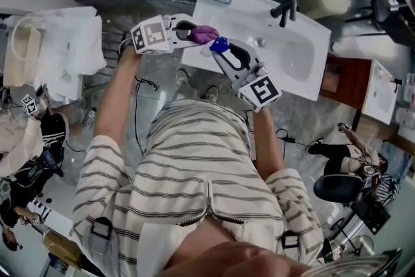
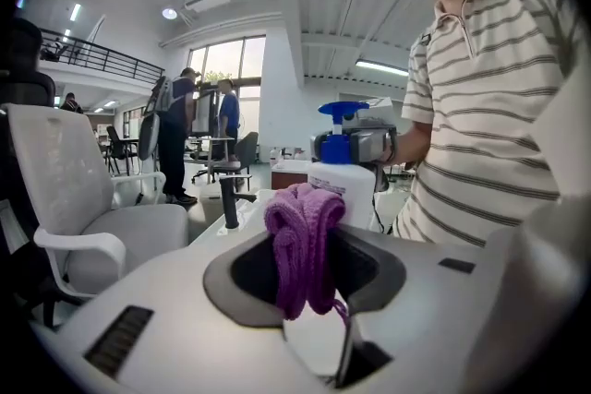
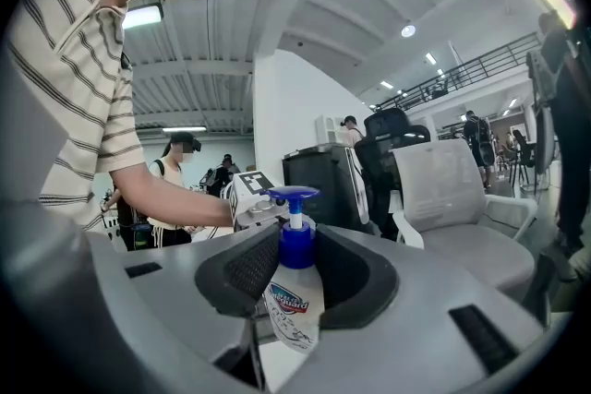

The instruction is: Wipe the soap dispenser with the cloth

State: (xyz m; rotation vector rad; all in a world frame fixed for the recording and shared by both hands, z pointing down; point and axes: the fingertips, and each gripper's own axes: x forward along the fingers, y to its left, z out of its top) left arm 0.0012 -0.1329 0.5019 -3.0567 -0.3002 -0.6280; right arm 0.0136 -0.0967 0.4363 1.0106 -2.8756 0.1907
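The soap dispenser [image 3: 292, 314] hangs over the near edge of the sink [image 1: 305, 29]. The right gripper [image 3: 295, 258] has its jaws clamped on the bottle below the blue pump. The left gripper [image 1: 192, 34] pinches the bunched purple cloth [image 2: 305, 244] just beside it, possibly touching. A hard rub could twist the smooth bottle loose or press the pump.
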